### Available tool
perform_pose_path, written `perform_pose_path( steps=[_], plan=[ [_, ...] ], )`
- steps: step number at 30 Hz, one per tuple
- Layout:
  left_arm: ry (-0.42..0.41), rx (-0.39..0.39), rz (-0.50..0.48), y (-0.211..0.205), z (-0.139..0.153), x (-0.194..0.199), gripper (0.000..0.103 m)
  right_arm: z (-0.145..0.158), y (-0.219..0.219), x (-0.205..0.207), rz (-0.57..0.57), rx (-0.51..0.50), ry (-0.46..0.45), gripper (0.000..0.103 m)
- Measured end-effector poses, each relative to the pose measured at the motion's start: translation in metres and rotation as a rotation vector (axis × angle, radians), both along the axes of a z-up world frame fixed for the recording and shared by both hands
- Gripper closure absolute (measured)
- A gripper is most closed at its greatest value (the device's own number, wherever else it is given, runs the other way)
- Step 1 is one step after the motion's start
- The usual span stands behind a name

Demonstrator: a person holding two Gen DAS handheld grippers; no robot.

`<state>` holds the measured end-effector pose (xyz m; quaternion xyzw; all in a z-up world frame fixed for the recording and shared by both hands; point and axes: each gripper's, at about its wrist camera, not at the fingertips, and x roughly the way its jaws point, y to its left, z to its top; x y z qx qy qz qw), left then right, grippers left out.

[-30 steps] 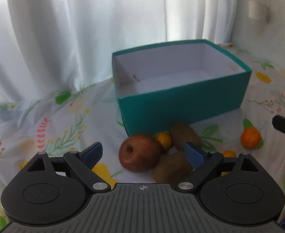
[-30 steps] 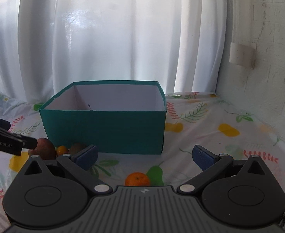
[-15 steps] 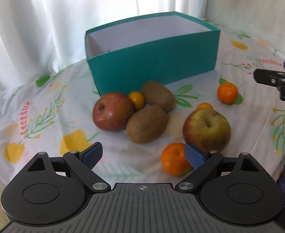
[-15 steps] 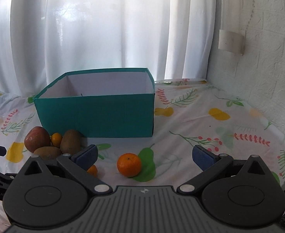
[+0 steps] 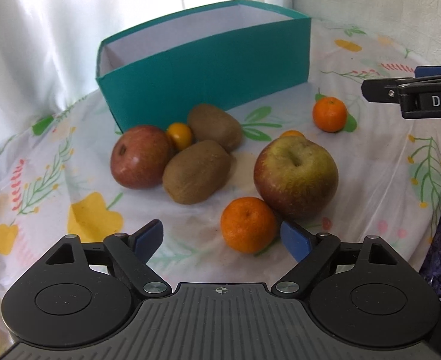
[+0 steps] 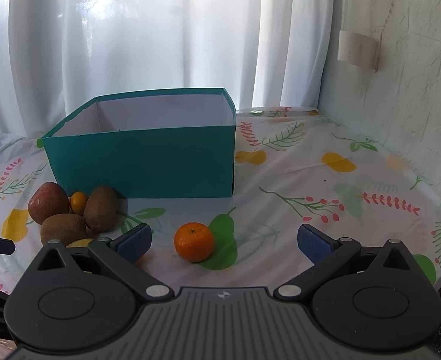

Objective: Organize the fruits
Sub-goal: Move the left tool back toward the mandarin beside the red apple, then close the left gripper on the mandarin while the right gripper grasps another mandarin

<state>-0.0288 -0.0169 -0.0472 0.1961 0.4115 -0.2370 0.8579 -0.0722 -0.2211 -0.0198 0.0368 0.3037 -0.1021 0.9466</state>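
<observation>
Fruits are lying loose on the table, which is wearing a white cloth with printed leaves and pears, in front of a teal box that is standing open-topped before white curtains; the part of its white inside that is showing is holding nothing. Nearest the box, a red apple, a small yellow-orange fruit and two kiwis are bunching together, the nearer kiwi lying with its long axis slanting up to the right and touching the farther kiwi. To the right, a bigger apple is sitting stem-dimple up, touching a tangerine just in front of it. Another tangerine is sitting well apart on a printed green pear. The left hand-held gripper is closing its jaws with the near tangerine between the pads, not yet pressed. The right hand-held gripper is hanging with its jaws spread, grasping nothing, the lone tangerine lying ahead between its fingers.
</observation>
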Motion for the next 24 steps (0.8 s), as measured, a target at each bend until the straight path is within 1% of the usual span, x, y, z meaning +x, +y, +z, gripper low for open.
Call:
perform_pose_path(
  steps=[3,5,13,15,17,20,21,22,24],
  plan=[
    [0.005,0.011,-0.007,-0.003,-0.004,0.0,0.017,-0.002,-0.001,0.002,0.006,0.001,0.007,0.0],
    [0.009,0.021,-0.007,-0.005,-0.006,0.001,0.021,-0.004,-0.001,0.005,0.01,0.002,0.014,0.0],
    [0.028,0.022,-0.02,-0.01,-0.013,0.007,0.026,-0.011,-0.004,0.015,0.024,0.008,0.038,0.0],
    [0.033,0.024,-0.028,-0.012,-0.016,0.009,0.029,-0.014,-0.004,0.018,0.031,0.011,0.045,0.0],
    [0.043,0.024,-0.04,-0.014,-0.018,0.01,0.038,-0.017,-0.003,0.022,0.037,0.011,0.051,0.0],
    [0.052,0.008,-0.058,-0.016,-0.019,0.012,0.046,-0.021,-0.001,0.028,0.047,0.007,0.066,0.001],
    [0.053,0.002,-0.066,-0.015,-0.019,0.012,0.048,-0.023,-0.001,0.03,0.052,0.006,0.072,0.002],
    [0.056,-0.003,-0.072,-0.015,-0.02,0.012,0.051,-0.025,0.0,0.033,0.058,0.007,0.079,0.003],
    [0.062,-0.013,-0.08,-0.014,-0.02,0.013,0.052,-0.029,0.001,0.039,0.069,0.004,0.098,0.008]
  ],
)
